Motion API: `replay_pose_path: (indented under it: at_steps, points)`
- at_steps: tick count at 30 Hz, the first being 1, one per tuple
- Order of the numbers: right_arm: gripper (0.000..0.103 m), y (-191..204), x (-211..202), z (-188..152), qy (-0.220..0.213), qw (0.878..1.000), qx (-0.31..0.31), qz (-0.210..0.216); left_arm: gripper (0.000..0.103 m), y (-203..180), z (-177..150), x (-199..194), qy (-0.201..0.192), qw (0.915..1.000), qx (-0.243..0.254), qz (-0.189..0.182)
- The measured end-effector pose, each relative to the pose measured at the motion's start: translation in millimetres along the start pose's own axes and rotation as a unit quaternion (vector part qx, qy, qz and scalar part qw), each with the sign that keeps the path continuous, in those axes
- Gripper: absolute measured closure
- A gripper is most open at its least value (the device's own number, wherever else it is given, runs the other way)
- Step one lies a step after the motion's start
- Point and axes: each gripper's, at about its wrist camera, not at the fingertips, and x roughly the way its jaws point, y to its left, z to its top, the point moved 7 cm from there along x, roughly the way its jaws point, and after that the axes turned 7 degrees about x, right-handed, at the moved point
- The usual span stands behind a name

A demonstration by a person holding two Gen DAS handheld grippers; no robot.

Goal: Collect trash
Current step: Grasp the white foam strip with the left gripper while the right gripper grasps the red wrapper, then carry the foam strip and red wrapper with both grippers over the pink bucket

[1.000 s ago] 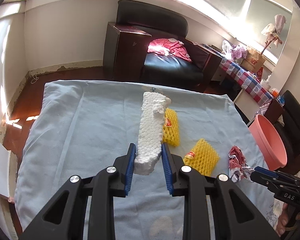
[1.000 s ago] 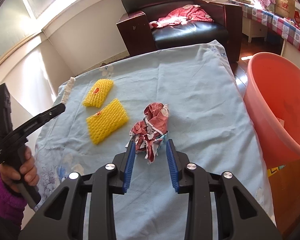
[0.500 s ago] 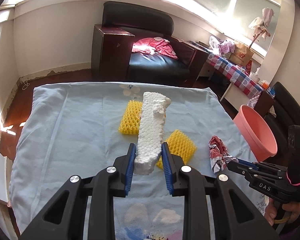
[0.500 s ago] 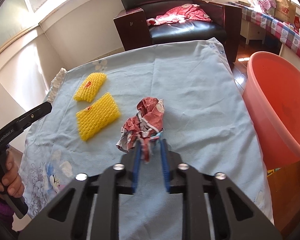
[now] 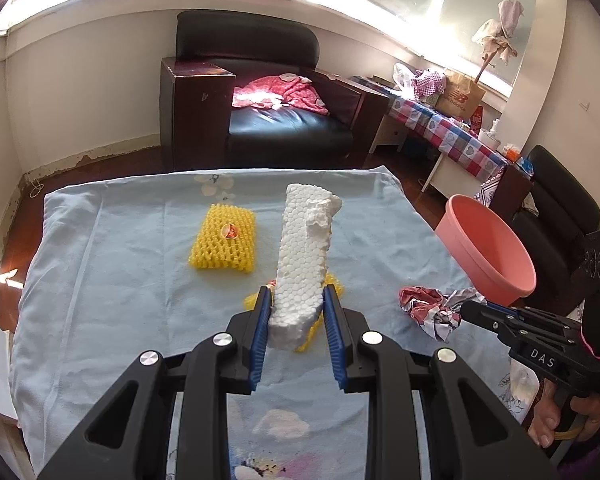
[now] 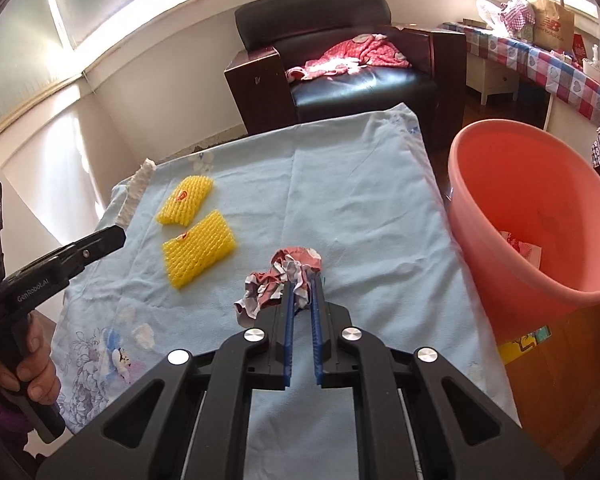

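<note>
Holding a white foam strip (image 5: 302, 264) clamped between its blue pads, the left gripper (image 5: 296, 312) keeps it raised over the blue sheet (image 5: 120, 272); its grip is unchanged from a second ago. Left view: one yellow foam net (image 5: 224, 246) lies flat beyond, a second yellow net (image 5: 334, 282) peeks out behind the strip, and the pink tub (image 5: 488, 252) stands off the sheet's right edge. The right gripper (image 5: 466, 308) shows at right, pinching the crumpled wrapper (image 5: 428, 308). Right view: right gripper (image 6: 302, 292) jaws nearly together on the wrapper (image 6: 278, 280), which a second ago sat loose between wide jaws, so the pinch is new. Wrapper now looks slightly lifted off the sheet (image 6: 340, 184), though hard to be sure. Both nets (image 6: 186, 200) (image 6: 198, 246) still lie on the sheet, well left of the wrapper. Tub (image 6: 500, 168) is just right of the gripper, with one scrap (image 6: 524, 248) already inside. Judgement: both hands loaded, next is carrying to the tub; two nets remain, so roughly midway. Risk: thin wrapper slipping from the pinch.
</note>
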Motion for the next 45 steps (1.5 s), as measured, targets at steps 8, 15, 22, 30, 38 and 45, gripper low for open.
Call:
replay_pose_path:
  at_steps: [8,15,22,30,38,45]
  points:
    - [0.095,-21.8,-28.4,12.0,-0.04,0.999,0.022,-0.004,0.078,-37.2,11.9,2.4,-0.006,0.9993,0.027,-0.024]
    - [0.095,-56.8,-57.6,24.6,-0.085,0.995,0.052,-0.03,0.078,-78.0,24.0,8.4,-0.013,0.9969,0.061,-0.049]
    - [0.095,-98.3,-78.4,31.9,-0.116,0.987,0.088,-0.061,0.078,-126.1,40.7,17.7,-0.025,0.9924,0.095,-0.074]
    - [0.095,-141.4,-93.1,33.7,-0.137,0.978,0.129,-0.093,0.078,-189.5,54.7,30.8,-0.031,0.9839,0.137,-0.111]
    - [0.095,-166.8,-90.5,33.0,-0.139,0.972,0.15,-0.113,0.078,-240.5,58.4,60.3,-0.02,0.9774,0.168,-0.127]
    - [0.095,-179.9,-85.1,35.0,-0.138,0.97,0.155,-0.127,0.077,-265.2,57.0,86.0,-0.002,0.974,0.184,-0.133]
